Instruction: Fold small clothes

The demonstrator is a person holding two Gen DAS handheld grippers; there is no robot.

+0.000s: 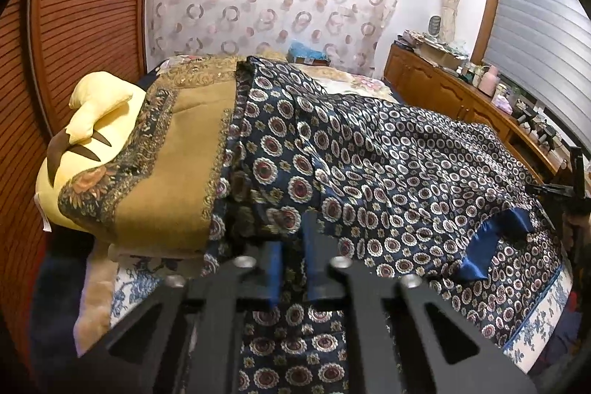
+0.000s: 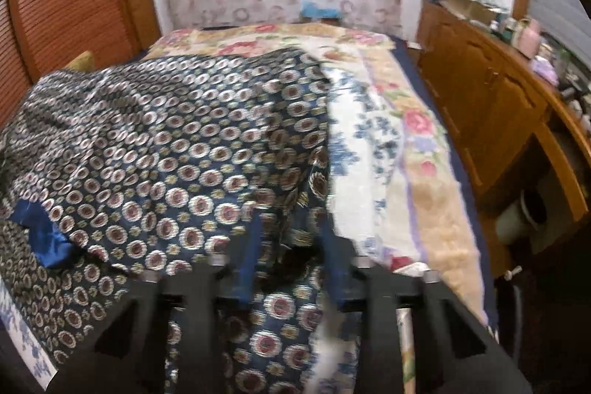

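While both tongs (image 1: 293,246) (image 2: 291,246) pinch it, the satiny medallion-print garment (image 1: 388,154) drapes in soft folds.

garment (image 1: 369,150) on bed (image 1: 546,331) | folded blanket (image 1: 173,172) left | cabinet (image 1: 443,87) right

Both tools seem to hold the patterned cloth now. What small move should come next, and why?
Probably lift both corners together and carry them toward the far edge. The left tool is shut on the patterned cloth and the right tool pinches its other near corner, while the rest lies spread on the bed.
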